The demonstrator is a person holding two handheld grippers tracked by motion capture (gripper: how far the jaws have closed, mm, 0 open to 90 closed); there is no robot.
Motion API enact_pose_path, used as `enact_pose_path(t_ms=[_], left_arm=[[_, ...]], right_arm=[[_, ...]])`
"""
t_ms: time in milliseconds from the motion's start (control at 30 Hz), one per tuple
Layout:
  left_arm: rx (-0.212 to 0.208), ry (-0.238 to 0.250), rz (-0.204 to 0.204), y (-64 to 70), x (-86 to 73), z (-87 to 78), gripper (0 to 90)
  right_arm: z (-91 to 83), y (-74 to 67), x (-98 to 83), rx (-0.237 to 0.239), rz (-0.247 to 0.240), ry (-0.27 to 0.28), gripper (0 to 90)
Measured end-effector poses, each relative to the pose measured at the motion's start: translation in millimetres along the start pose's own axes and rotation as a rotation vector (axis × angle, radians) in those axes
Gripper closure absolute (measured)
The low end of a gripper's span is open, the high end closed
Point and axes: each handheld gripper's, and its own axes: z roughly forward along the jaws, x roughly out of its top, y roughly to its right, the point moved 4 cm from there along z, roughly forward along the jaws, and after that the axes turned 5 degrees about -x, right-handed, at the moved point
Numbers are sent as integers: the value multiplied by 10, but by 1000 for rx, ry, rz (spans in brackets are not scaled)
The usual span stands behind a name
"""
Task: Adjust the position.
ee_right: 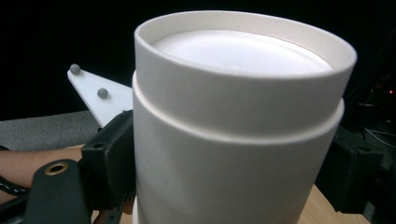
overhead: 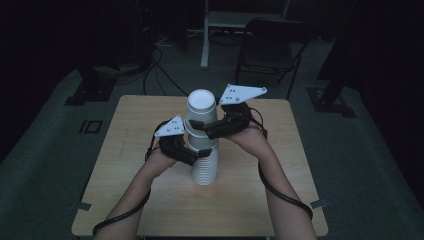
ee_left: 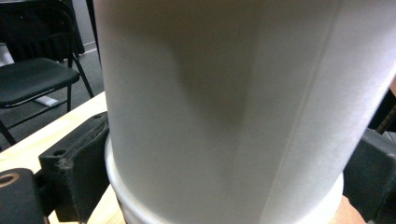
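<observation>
A tall stack of upside-down white paper cups (overhead: 204,170) stands on the wooden table (overhead: 250,200). The top cups (overhead: 201,107) sit looser and higher than the packed rims below. My left gripper (overhead: 194,156) is shut on the stack about halfway up, with the cup wall (ee_left: 224,107) pressed between its black jaws. Above it, my right gripper (overhead: 207,130) is shut on the top cups (ee_right: 233,140) from the right side. The recessed base of the uppermost cup (ee_right: 238,51) faces up. The left gripper's grey plate (ee_right: 100,95) shows behind the cups.
A black folding chair (overhead: 270,45) stands beyond the table's far edge, and it appears again (ee_left: 32,79) past the table corner. Cables (overhead: 150,70) lie on the dark floor at the back left. Bare tabletop surrounds the stack.
</observation>
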Motion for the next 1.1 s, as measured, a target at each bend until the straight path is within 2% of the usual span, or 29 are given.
enact_pose_path(t_ms=[200,433,667,867,1100], left_arm=[[3,0,2,0,-1,-3,51],[-1,1,-1,4,-2,-2,51],[-2,1,-1,4,-3,-3,51],[-2,2,-1,4,-4,-2,50],[-1,3,0,3,-4,-2,49]], right_arm=[[-33,6,93,-11,-10,14,179],[-164,39,251,-37,-13,51,180],[-340,96,319,-87,-20,75,179],[-510,126,308,-100,-23,77,179],[-672,139,157,-127,-18,68,179]])
